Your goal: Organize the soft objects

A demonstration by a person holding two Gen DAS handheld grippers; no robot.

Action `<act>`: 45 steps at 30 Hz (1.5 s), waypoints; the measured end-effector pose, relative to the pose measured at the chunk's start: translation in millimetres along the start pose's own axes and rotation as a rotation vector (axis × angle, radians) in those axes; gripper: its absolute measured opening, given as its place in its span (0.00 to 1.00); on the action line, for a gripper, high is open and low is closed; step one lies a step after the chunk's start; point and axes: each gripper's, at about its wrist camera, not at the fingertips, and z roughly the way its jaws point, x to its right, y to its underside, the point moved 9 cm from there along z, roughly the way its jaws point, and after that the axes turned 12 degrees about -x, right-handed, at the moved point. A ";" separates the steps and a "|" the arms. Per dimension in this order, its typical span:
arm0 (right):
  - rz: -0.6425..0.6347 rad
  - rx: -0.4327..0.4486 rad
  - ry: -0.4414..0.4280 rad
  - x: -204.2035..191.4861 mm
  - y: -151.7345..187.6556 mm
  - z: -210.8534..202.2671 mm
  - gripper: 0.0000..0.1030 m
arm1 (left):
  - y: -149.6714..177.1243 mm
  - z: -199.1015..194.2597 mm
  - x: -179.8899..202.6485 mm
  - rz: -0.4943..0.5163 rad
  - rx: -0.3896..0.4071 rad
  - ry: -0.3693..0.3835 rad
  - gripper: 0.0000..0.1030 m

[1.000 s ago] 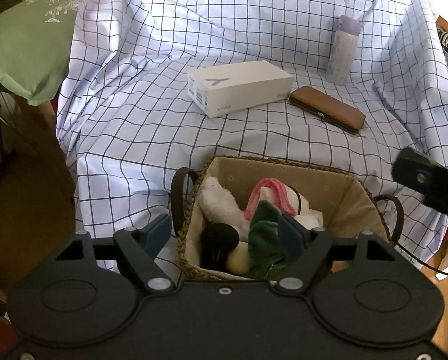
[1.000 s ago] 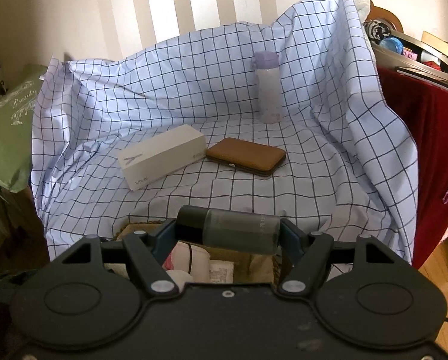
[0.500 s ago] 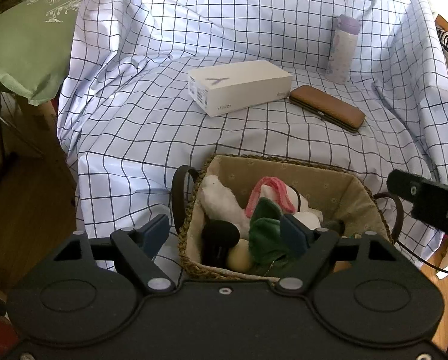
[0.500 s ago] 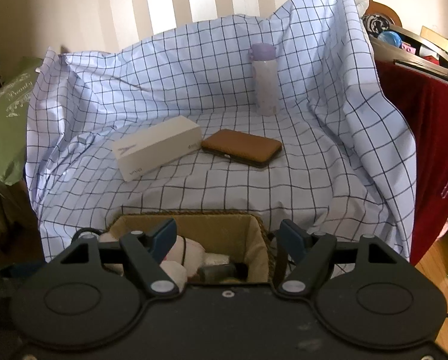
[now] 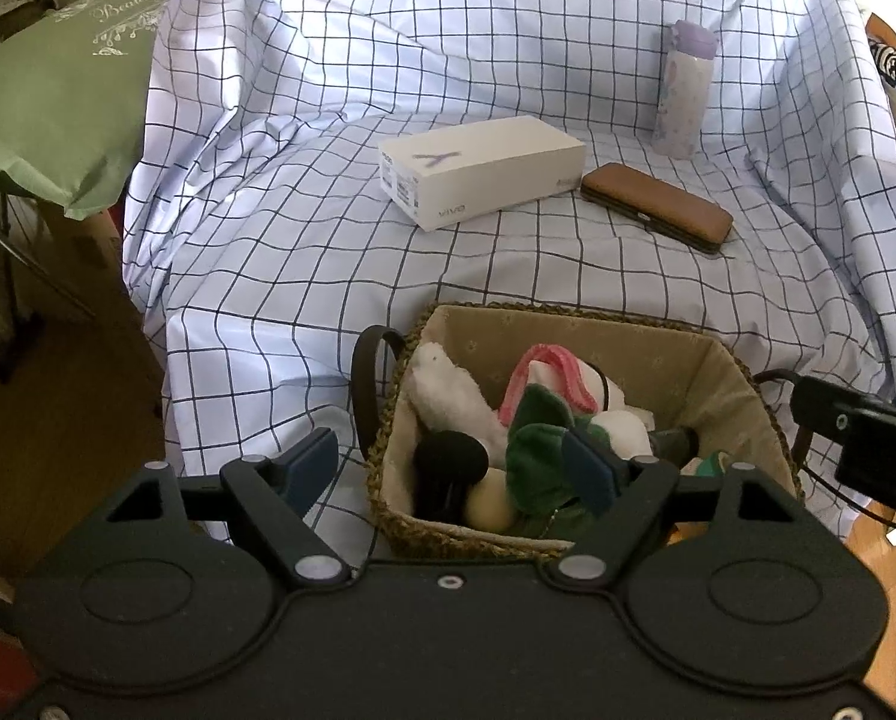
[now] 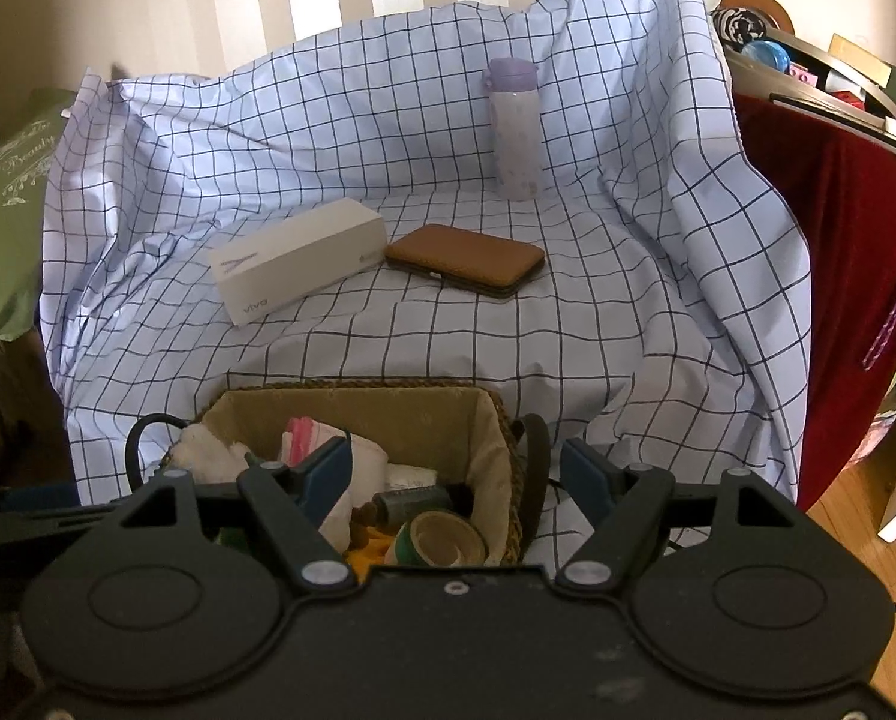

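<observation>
A: What could go wrong?

B: The basket, at lower centre, is heaped; reaching for the green cloth could snag the pink cloth and drag it out.

A: And the tongs?

B: Left gripper is spread wide over the basket's near rim, holding nothing. Right gripper is spread too, empty, straddling the basket's right wall.

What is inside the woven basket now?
The woven basket holds a white plush, a pink-edged cloth, a green cloth, a black round thing, a tape roll. Whatever lies beneath them is covered.
</observation>
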 end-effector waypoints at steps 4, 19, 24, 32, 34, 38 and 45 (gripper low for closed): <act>0.000 -0.008 0.007 1.1 2.3 -1.2 0.75 | 1.6 -1.7 -0.5 0.003 -0.001 0.000 0.76; -0.011 -0.026 0.034 5.4 8.6 -2.5 0.84 | 6.4 -8.8 -0.6 0.016 -0.008 0.005 0.89; -0.012 -0.022 0.042 6.2 8.2 -3.6 0.90 | 8.0 -10.5 0.3 0.016 -0.015 0.012 0.89; -0.012 -0.028 0.047 7.4 9.4 -2.9 1.00 | 9.9 -10.2 -0.4 0.011 -0.027 0.019 0.92; -0.012 -0.037 0.053 8.3 9.9 -1.4 1.00 | 10.9 -9.6 0.2 0.013 -0.034 0.020 0.92; -0.005 -0.045 0.054 9.5 11.4 0.1 1.00 | 12.7 -8.2 0.5 0.014 -0.050 0.009 0.92; -0.021 -0.062 0.055 6.1 12.3 2.0 1.00 | 13.3 -7.8 0.0 0.008 -0.060 0.016 0.92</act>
